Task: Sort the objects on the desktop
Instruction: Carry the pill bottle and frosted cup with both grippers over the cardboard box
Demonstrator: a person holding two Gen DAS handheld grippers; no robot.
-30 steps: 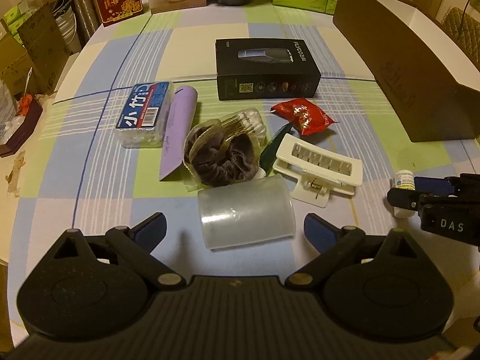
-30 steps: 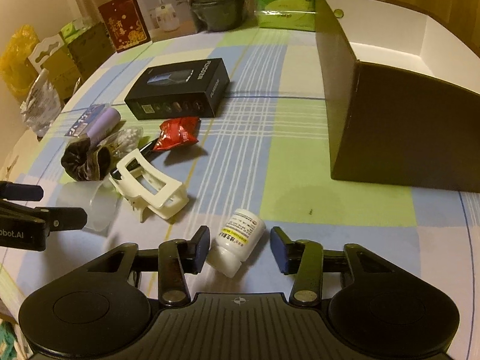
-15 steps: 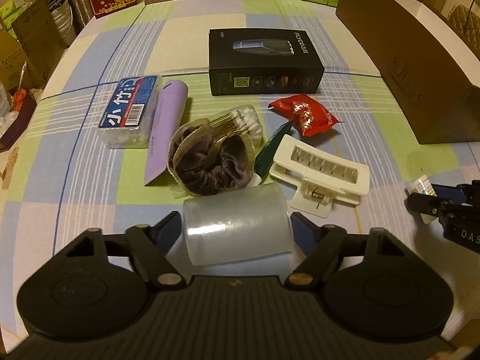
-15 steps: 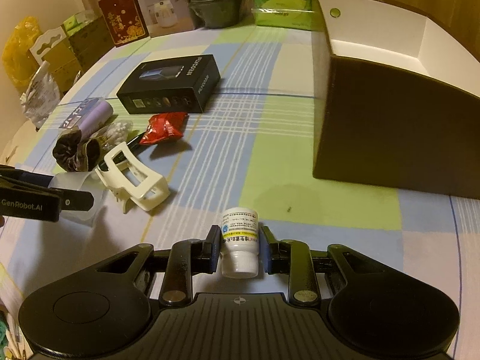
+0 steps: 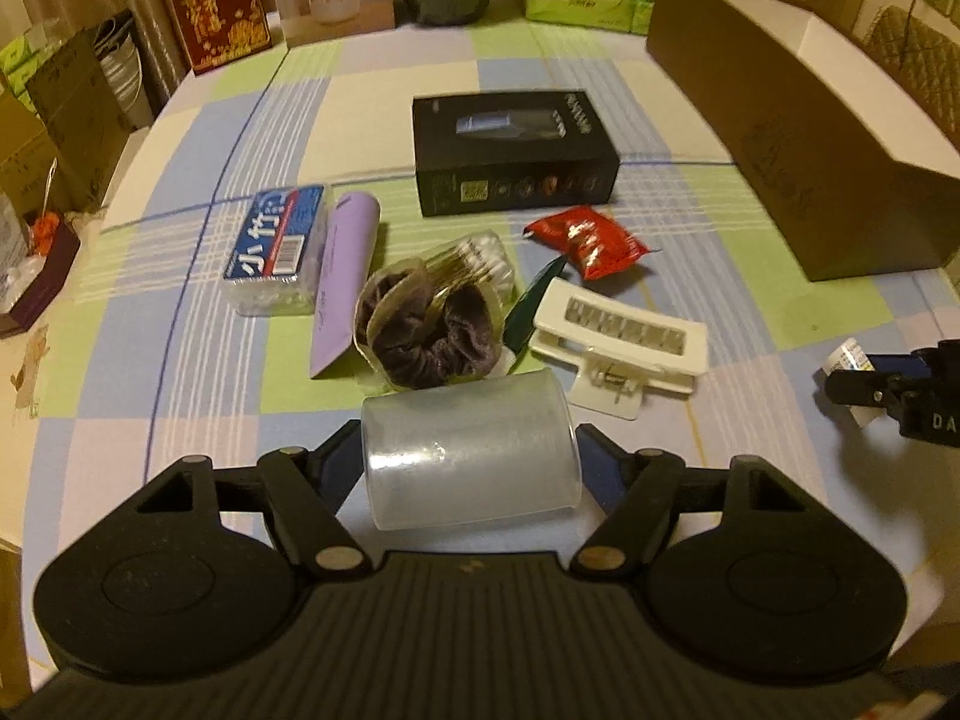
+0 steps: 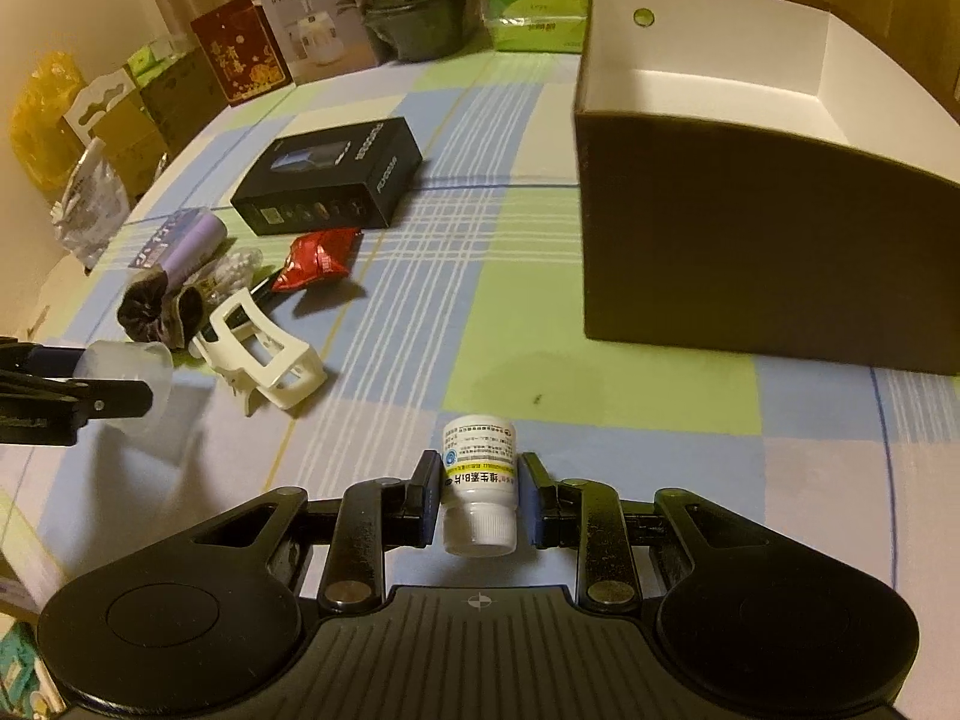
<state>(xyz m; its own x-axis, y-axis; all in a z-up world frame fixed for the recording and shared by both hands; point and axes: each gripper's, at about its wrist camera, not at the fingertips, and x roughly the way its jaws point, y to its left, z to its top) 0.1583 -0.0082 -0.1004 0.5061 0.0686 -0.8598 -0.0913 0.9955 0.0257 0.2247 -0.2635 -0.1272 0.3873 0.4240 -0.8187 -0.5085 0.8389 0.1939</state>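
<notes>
My left gripper (image 5: 471, 456) is shut on a frosted clear plastic cup (image 5: 471, 450) lying sideways between its pads, held just above the checked tablecloth. The same cup (image 6: 126, 363) shows at the left of the right wrist view, in the left gripper (image 6: 90, 384). My right gripper (image 6: 479, 492) is shut on a small white pill bottle (image 6: 480, 483), cap toward the camera, lifted off the cloth. In the left wrist view the bottle (image 5: 846, 357) peeks out beside the right gripper (image 5: 870, 384) at the right edge.
Loose on the cloth lie a white hair claw (image 5: 618, 342), a dark scrunchie (image 5: 426, 336), cotton swabs (image 5: 480, 258), a red packet (image 5: 591, 240), a purple tube (image 5: 345, 276), a blue-labelled pack (image 5: 279, 246) and a black box (image 5: 513, 150). A tall brown open carton (image 6: 762, 240) stands at the right.
Both grippers closed: the left onto the plastic cup, the right onto the pill bottle, turning it cap-first. Both objects have since risen slightly off the cloth.
</notes>
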